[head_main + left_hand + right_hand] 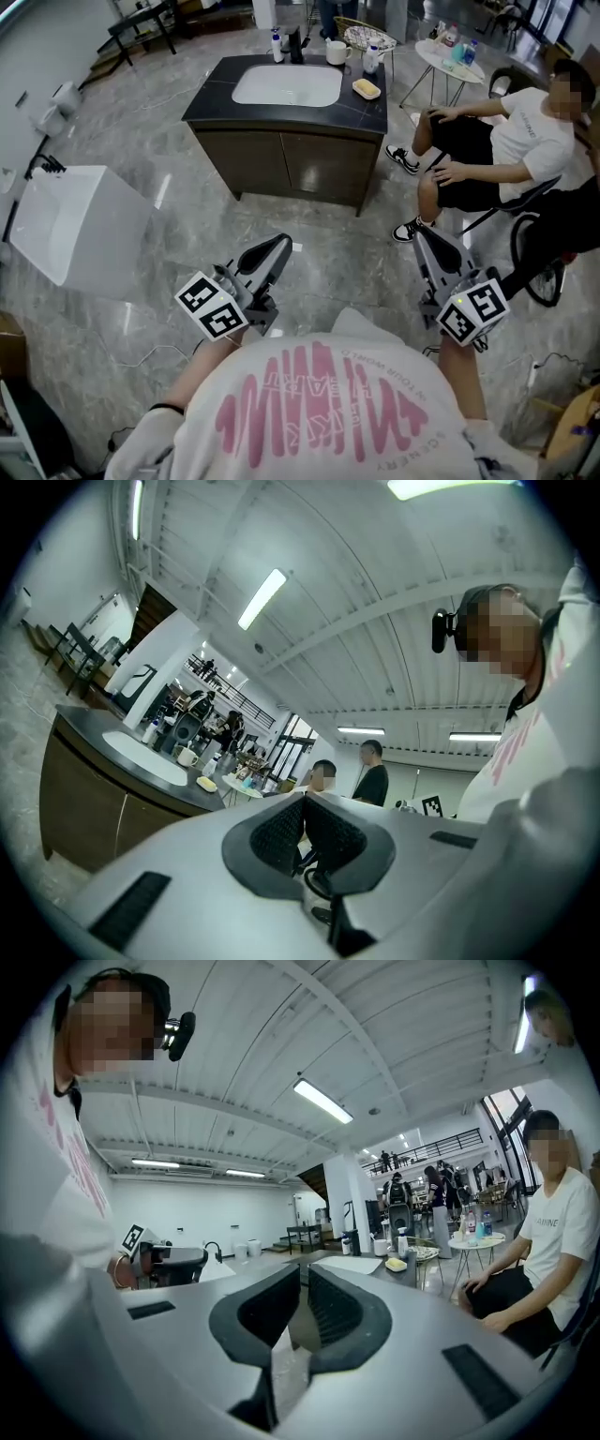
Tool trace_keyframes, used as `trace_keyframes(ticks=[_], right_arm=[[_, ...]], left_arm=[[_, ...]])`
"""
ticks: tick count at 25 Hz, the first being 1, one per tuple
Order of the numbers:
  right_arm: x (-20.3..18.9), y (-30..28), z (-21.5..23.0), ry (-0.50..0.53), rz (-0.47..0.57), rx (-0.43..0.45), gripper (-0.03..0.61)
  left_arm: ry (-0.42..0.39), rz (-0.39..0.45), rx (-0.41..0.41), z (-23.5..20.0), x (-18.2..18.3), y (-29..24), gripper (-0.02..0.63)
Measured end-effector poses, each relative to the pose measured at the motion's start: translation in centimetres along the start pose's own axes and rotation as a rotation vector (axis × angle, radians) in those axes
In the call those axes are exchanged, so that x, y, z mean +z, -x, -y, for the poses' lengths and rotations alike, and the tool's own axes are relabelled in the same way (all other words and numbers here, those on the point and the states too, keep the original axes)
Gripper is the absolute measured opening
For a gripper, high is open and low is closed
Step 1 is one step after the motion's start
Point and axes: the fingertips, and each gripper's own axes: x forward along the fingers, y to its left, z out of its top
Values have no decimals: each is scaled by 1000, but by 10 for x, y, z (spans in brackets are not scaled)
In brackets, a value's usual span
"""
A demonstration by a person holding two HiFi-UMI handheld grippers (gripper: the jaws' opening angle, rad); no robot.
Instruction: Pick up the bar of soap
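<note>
I am holding the left gripper and the right gripper low in front of my chest, both pointing forward over the marble floor and both well apart from the sink cabinet ahead. The left gripper's jaws are pressing together with nothing between them, and the right gripper's jaws are likewise sitting closed and empty. The bar of soap, yellow, is lying on the dark countertop just beside the right edge of the white basin, near the counter's right end. It may be resting on a small dish, though it is too small here for me to be sure. A white mug and a bottle are standing along the back of the counter. To my right a person in a white shirt and black shorts is sitting on a chair, hands on the legs, near a small round table carrying bottles.
</note>
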Motion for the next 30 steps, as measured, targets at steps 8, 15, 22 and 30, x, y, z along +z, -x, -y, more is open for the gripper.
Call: trace_keyframes(ticks=[8, 15, 22, 30], right_arm=[[-7, -54, 55, 0, -38, 30, 15], [12, -119, 137, -21, -51, 98, 17], [24, -174, 210, 1, -75, 131, 17], [19, -221, 251, 5, -134, 182, 17]], left_arm=[[-24, -19, 6, -42, -4, -53, 11], [-33, 0, 91, -98, 19, -118, 11], [-36, 26, 159, -149, 35, -172, 11], [-12, 31, 209, -199, 36, -208, 11]])
